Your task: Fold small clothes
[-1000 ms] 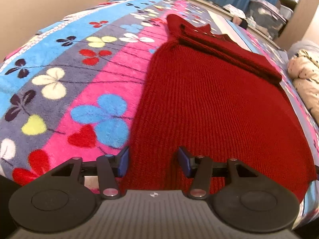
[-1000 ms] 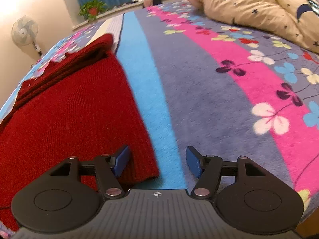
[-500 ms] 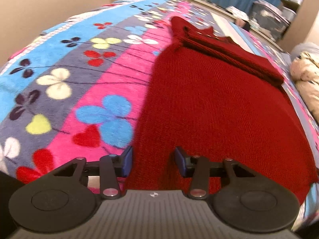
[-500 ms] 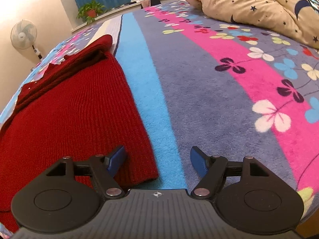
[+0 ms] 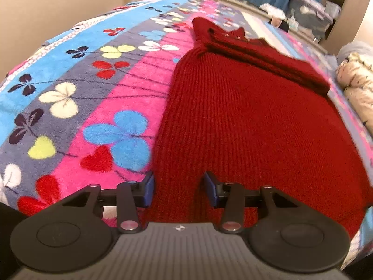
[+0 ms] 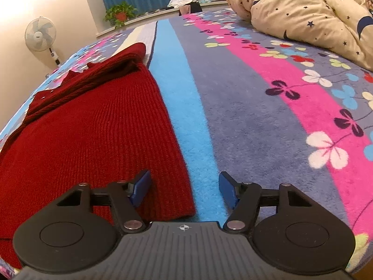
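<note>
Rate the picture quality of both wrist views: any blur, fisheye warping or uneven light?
Left wrist view: red knit sweater sharp near the lens, far right edge smeared, blanket strongly bowed. Right wrist view: crisp throughout, bed curves toward the quilt, and the wall behind the fan glows bright while the corners go black.

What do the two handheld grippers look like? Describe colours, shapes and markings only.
The left gripper and right gripper look identical: a ribbed grey body with a small crosshair mark, two round black discs, black linkage arms with silver pivot screws, and blue finger pads. No cables or sleeves show.
</note>
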A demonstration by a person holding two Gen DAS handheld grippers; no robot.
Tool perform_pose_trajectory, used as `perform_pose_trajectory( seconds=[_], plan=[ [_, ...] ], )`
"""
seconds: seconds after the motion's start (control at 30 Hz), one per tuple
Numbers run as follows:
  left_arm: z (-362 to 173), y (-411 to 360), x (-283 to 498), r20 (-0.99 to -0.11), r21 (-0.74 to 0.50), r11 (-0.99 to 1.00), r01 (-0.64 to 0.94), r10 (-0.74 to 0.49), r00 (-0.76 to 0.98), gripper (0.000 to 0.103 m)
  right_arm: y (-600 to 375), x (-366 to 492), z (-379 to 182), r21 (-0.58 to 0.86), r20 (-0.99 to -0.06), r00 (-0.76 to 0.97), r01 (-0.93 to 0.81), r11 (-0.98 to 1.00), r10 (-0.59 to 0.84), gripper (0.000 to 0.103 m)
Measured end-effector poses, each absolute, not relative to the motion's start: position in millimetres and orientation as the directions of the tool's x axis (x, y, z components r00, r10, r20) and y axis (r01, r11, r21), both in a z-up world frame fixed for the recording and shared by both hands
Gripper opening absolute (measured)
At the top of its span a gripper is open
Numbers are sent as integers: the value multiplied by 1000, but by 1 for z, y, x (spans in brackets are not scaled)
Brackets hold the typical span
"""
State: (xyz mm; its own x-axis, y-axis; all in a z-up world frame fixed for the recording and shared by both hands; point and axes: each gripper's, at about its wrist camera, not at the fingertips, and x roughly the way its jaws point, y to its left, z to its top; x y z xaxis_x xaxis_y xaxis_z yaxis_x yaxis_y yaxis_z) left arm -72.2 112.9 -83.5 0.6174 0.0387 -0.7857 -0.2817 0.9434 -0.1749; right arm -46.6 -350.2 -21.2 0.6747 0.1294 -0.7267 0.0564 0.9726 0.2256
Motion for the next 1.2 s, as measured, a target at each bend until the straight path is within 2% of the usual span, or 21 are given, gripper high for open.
perform_pose_trajectory(
  seconds=[0.17, 0.37, 0.4, 0.43, 0.47, 0.5, 0.53, 0.57, 0.83, 0.97, 1.07, 1.2],
  plan=[
    [-82, 117, -71, -782, -228, 933, -279, -5, 623, 50, -343, -47, -21, 234, -726, 665, -4, 972, 177, 66],
    [-87, 110, -67, -804, -178, 946, -271, 19, 594, 51, -349, -47, -23, 273, -728, 660, 32, 961, 185, 66],
    [-87, 110, -67, -803, -177, 947, -270, 20, 595, 50, -348, -47, -23, 268, -729, 660, 28, 963, 184, 62],
    [-87, 111, -68, -802, -178, 947, -269, 19, 598, 45, -347, -47, -23, 267, -726, 661, 16, 964, 190, 56],
    [-86, 111, -69, -798, -175, 947, -269, 23, 602, 34, -345, -48, -22, 276, -720, 662, -4, 961, 209, 37],
    [-85, 111, -70, -794, -175, 948, -267, 24, 608, 28, -344, -48, -20, 286, -713, 663, -23, 958, 229, 20],
    [-83, 112, -70, -788, -176, 948, -266, 26, 616, 17, -342, -50, -18, 268, -708, 672, -29, 963, 218, 15],
    [-81, 112, -71, -779, -178, 948, -264, 28, 626, 14, -342, -50, -16, 257, -704, 678, -34, 966, 211, 9],
    [-57, 100, -80, -692, -197, 967, -161, -21, 722, 10, -358, -65, 22, 401, -549, 772, -91, 911, 319, 7],
    [-38, 106, -86, -650, -306, 940, -151, -90, 754, 9, -377, -73, 44, 494, -469, 805, -101, 863, 363, 6],
    [-16, 117, -89, -599, -409, 904, -128, -160, 785, 8, -378, -83, 65, 489, -428, 819, -145, 860, 381, 5],
    [18, 124, -108, -536, -431, 901, -45, -216, 816, 8, -379, -108, 93, 468, -381, 834, -200, 861, 400, 5]
  ],
)
